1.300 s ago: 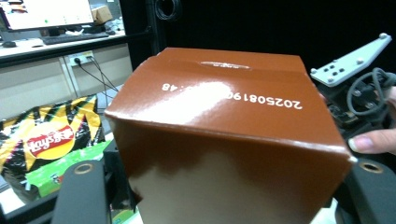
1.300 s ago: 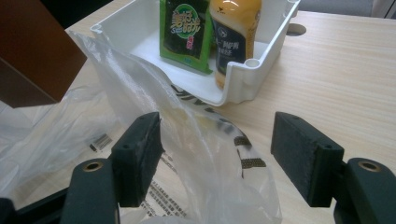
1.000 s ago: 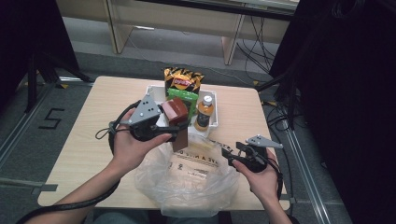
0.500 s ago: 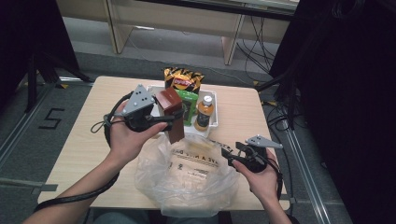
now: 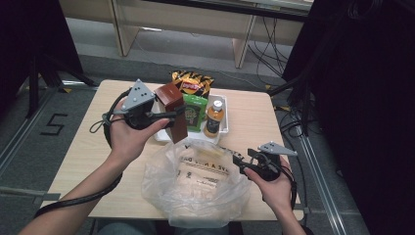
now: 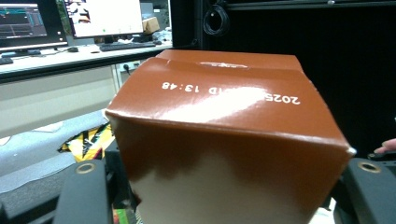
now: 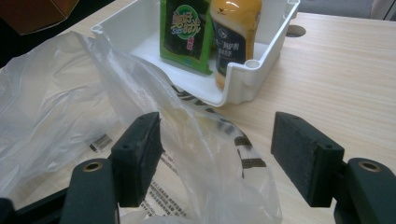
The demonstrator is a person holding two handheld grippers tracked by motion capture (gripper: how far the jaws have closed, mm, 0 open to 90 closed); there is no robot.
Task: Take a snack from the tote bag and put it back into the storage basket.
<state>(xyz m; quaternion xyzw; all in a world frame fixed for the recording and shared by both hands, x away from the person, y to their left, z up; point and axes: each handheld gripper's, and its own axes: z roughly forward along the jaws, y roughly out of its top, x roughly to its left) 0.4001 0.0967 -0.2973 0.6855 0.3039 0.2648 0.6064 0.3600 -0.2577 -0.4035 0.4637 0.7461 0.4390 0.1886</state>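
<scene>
Fig.: bagging step, high view w/ both gripper views. L gripper [image 5: 169,116] holds the brown carton [image 5: 173,108], jaws clamped on its two sides; carton is lifted clear of the desk [image 5: 78,156], between the white tray [image 5: 222,128] and the clear plastic bag [image 5: 195,188], just above the bag's far edge. In the left gripper view the carton [image 6: 229,140] sits between both jaws, printed date face up. R gripper [image 5: 244,160] is at the bag's right rim, jaws apart, a fold of the bag [image 7: 205,154] lying between them but not pinched.

How to do it well (judgement): close the R jaws on the rim first and lift it so the mouth gapes; bring the carton over the opening, lower it narrow end first, release only once it rests on the bag's floor. Thin film may sag shut or snag on a carton corner.

Containers: tray holds a green packet [image 5: 195,111] and an orange-capped bottle [image 5: 214,117], both upright; a yellow snack bag [image 5: 192,84] stands at its far side. Bag appears empty apart from its own print.
</scene>
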